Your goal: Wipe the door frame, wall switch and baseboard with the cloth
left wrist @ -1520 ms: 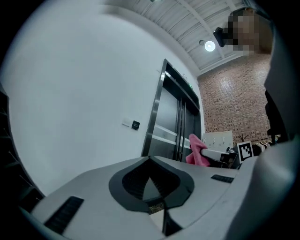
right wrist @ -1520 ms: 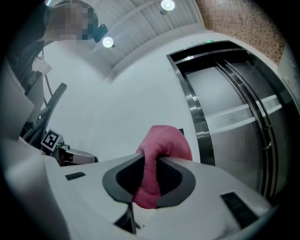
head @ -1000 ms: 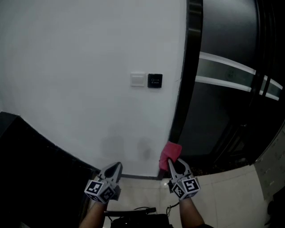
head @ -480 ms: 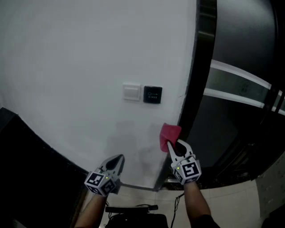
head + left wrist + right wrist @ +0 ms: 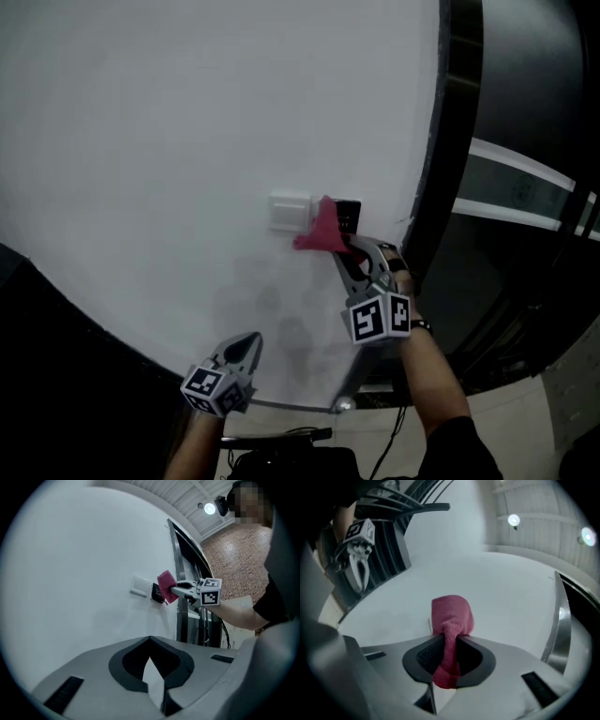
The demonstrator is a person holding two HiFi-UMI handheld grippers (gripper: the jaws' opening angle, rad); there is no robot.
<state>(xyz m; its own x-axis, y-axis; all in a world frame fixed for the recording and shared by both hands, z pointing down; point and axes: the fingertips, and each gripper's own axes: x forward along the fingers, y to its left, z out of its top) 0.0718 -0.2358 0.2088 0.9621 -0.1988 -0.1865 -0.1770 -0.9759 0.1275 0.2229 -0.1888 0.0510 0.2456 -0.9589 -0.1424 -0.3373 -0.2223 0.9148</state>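
Note:
My right gripper (image 5: 343,251) is shut on a pink cloth (image 5: 319,229), which it holds against the white wall over the black wall switch (image 5: 348,216). A white switch plate (image 5: 289,210) sits just left of the cloth. In the right gripper view the cloth (image 5: 451,620) bunches between the jaws and covers the switches. From the left gripper view the cloth (image 5: 166,587) and the right gripper (image 5: 180,588) show at the switches (image 5: 139,587). My left gripper (image 5: 246,347) hangs low by the wall, jaws together with nothing in them. The dark door frame (image 5: 457,141) rises right of the switches.
A dark glass door with pale bands (image 5: 525,178) fills the right side. A grey baseboard strip (image 5: 291,405) runs along the wall's foot. A black mass (image 5: 66,375) lies at the lower left. Pale floor tiles (image 5: 525,412) show at the lower right.
My right gripper has lifted the pink cloth from near the door frame's foot up and left to the wall switches. The view has tilted upward; the left gripper stays low.

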